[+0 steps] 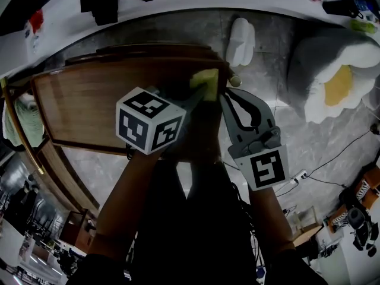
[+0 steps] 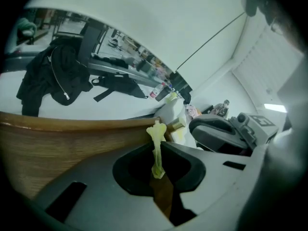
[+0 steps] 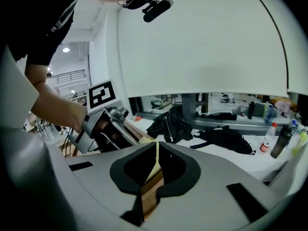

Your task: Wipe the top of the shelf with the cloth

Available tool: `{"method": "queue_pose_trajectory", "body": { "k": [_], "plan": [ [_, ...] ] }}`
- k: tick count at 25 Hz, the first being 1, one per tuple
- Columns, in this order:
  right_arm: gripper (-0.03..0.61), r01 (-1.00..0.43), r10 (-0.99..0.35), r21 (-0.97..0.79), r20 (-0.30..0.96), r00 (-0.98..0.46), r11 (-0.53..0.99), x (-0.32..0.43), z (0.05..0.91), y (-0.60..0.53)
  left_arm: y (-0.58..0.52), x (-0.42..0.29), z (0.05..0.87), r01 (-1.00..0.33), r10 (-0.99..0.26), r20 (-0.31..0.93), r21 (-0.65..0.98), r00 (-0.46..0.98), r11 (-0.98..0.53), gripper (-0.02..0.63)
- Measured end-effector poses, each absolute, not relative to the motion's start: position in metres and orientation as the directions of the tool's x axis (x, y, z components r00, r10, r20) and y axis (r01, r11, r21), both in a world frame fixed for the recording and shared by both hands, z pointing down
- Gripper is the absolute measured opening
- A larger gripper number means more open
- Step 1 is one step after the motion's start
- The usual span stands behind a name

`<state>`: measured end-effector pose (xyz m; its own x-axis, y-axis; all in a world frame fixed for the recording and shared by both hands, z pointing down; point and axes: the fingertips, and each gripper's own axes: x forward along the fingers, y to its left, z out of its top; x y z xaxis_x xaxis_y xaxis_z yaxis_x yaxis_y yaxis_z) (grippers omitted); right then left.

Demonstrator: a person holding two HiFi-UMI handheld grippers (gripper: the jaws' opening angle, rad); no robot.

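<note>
Both left gripper [image 2: 157,150] and right gripper [image 3: 156,153] clench fingers on one cloth [image 1: 205,81]; one shelf [image 1: 89,105] beneath.

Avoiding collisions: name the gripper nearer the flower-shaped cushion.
Right. The right gripper is at the shelf's right end, toward the cushion; the left gripper is over the shelf, farther left.

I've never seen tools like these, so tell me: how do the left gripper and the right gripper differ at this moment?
The left gripper lies over the wooden shelf top, while the right gripper hangs beside the shelf's right end, over the floor. The left gripper pinches a bunched fold of the cloth; the right gripper pinches a thin flat edge. Both are shut on that same yellow-green cloth.
</note>
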<state>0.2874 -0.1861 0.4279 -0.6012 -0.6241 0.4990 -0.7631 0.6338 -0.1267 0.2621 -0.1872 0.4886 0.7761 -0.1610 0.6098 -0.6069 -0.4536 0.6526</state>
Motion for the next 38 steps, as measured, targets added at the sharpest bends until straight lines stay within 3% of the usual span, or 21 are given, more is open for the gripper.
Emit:
{"method": "queue_pose_trajectory", "body": {
  "k": [12,26,38],
  "plan": [
    [0.026,-0.771,-0.603,-0.129,0.548,-0.58,0.624,0.252,0.437,-0.19,-0.193,0.22,0.496,-0.674,-0.198,0.688,0.539,0.698,-0.505,0.037],
    [0.026,-0.811,-0.619,-0.129,0.581,-0.528,0.571,0.164,0.443,-0.204,-0.197,0.085,0.504,-0.751,-0.269,0.727,0.489,0.632,-0.443,0.037],
    [0.026,-0.764,-0.575,-0.151,0.571,-0.586,0.628,0.059,0.451,-0.208,-0.211,-0.053,0.51,-0.818,-0.34,0.758,0.426,0.556,-0.387,0.037]
  ]
}}
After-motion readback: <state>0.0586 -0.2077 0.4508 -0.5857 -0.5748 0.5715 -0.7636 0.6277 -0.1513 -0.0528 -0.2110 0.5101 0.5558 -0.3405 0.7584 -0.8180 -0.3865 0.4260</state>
